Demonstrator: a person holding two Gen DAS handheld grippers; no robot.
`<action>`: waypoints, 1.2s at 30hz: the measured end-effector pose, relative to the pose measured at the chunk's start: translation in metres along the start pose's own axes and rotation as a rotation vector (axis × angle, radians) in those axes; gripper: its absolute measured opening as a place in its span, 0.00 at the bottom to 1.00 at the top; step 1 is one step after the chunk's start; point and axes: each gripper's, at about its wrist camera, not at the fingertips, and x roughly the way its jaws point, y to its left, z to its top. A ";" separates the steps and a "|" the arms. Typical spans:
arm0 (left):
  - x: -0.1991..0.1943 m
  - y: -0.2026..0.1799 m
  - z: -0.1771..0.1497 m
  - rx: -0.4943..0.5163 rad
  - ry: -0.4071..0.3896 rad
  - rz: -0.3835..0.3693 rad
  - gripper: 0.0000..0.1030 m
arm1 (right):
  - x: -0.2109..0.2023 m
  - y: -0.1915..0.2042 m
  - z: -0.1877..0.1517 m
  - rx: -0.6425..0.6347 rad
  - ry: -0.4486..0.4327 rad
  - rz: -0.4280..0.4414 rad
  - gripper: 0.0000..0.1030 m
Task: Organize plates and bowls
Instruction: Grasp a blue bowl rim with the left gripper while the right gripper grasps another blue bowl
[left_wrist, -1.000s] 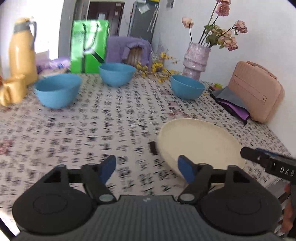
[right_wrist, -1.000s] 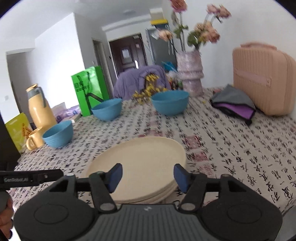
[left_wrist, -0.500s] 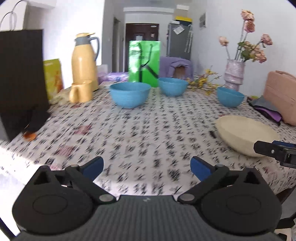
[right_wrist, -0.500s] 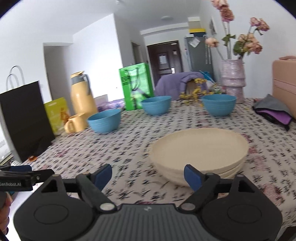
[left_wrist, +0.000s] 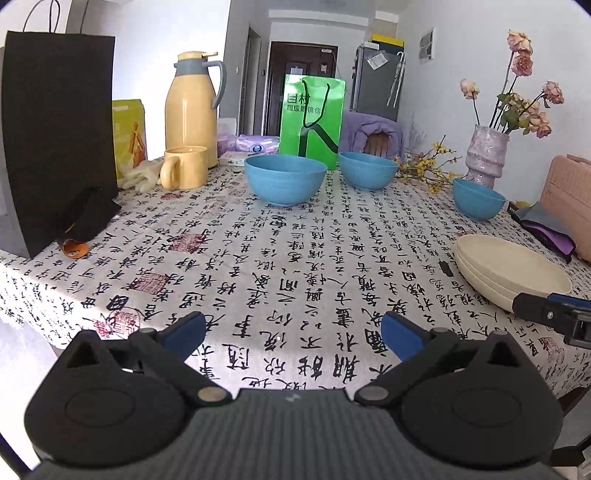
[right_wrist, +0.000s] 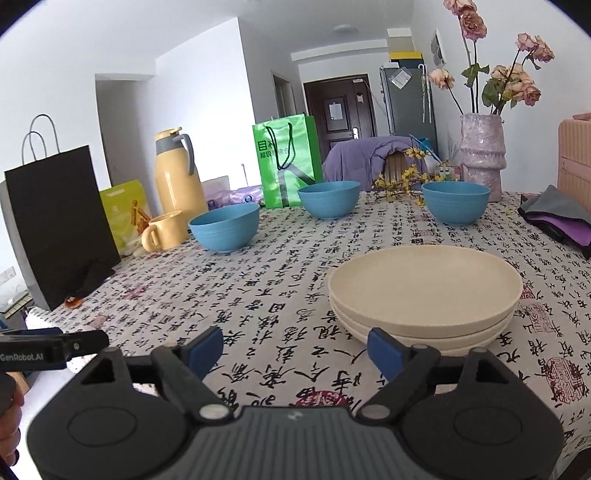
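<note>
- Pulled back from the stacked cream plates since a second ago; jaws of both tongs spread wider than before, more tablecloth now in view.
- Plates well right of the left gripper, just beyond the right gripper, close to its right-hand pad, not touching.
- Three blue bowls apart from one another along the far side of the table, well away from both.
- Left gripper released, spread wide, holding nothing.
- Right gripper released, open, nothing between the pads.
</note>
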 end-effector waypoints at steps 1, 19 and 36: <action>0.003 0.001 0.003 -0.003 0.001 -0.001 1.00 | 0.002 -0.001 0.002 0.002 0.002 -0.002 0.82; 0.112 0.062 0.124 -0.126 -0.087 0.081 1.00 | 0.110 -0.002 0.101 0.073 0.021 -0.002 0.81; 0.274 0.099 0.211 -0.162 0.123 -0.083 0.64 | 0.299 0.023 0.188 0.236 0.238 0.204 0.59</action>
